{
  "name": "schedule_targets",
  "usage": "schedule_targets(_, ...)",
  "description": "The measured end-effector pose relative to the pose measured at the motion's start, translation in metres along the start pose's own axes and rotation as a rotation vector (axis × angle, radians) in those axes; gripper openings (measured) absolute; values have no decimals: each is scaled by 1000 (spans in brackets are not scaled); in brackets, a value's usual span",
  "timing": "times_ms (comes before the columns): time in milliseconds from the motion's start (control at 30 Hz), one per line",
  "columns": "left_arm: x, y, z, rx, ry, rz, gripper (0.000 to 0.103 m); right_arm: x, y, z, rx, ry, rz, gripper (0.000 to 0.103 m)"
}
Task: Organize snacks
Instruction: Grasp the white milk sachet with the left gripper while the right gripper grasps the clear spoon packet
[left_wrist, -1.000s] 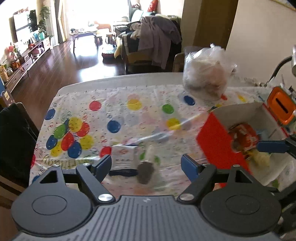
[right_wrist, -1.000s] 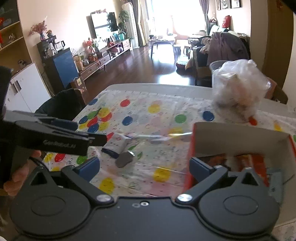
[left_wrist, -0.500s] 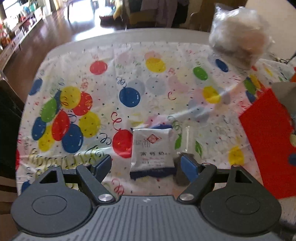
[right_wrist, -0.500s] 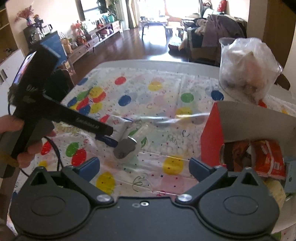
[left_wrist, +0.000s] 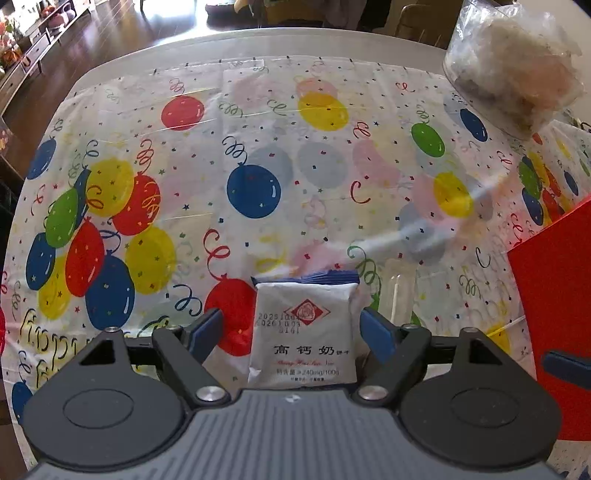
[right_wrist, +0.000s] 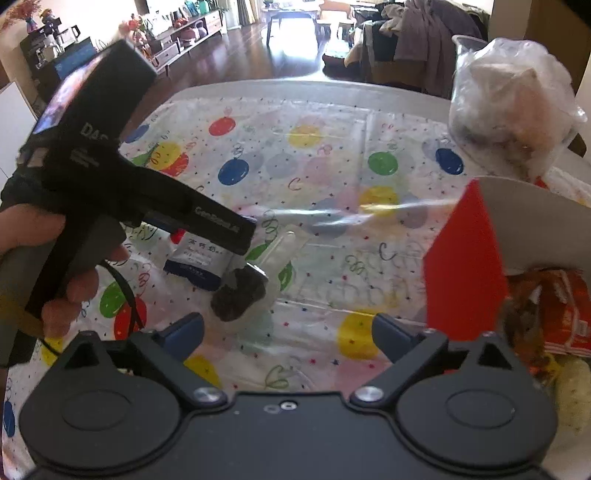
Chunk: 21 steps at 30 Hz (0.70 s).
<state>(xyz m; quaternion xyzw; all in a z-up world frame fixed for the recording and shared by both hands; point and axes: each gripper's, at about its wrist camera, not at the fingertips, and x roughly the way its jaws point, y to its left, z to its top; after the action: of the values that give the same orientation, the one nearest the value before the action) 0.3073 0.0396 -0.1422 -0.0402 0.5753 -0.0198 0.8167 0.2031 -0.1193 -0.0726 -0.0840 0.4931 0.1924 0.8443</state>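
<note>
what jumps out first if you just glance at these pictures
The bright balloon tablecloth fills both views. Right between the open fingers of the left gripper lies a white biscuit packet, flat on the cloth. At the right edge stands a red box with orange snack bags inside, and a clear plastic bag sits behind it.

My left camera looks down, close over the biscuit packet (left_wrist: 303, 328); my right camera, further back, shares it (right_wrist: 197, 260).

two grippers (left_wrist: 293, 334) (right_wrist: 288, 332), one biscuit packet (left_wrist: 303, 339), one red box (right_wrist: 465, 266), one plastic bag (right_wrist: 513, 107).
</note>
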Motion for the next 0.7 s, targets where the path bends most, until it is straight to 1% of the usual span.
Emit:
schedule_targets(67,0,-1,0,9,-8,1,79,8,7,3,-3,4,1,94)
schedule_targets(133,-2,-2,-1,24,-19,10,69,16,15,4,-18,11,-10,92)
schedule_targets(167,-2,-3,-1,34,-24,12,67,21,18,5,-24,15,-16,90)
schedule_targets(233,-4,-3,-3,40,-35,6,55,30,25,6,-40,27,-20,87)
schedule_targets(333,-6,-1,-5,47,-47,1,49,42,32,8,-60,39,-37,81)
schedule_targets(400,-8,5,-8,31,-52,-9,48,48,35,10,-59,40,-42,80)
schedule_targets(600,-14,31,-15,-39,-61,-4,47,59,39,13,-21,47,-45,70)
schedule_targets(633,-15,34,-16,-46,-62,0,47,60,39,14,-11,49,-49,65)
schedule_targets(700,-17,41,-19,-63,-63,-1,47,62,38,15,9,41,-59,62)
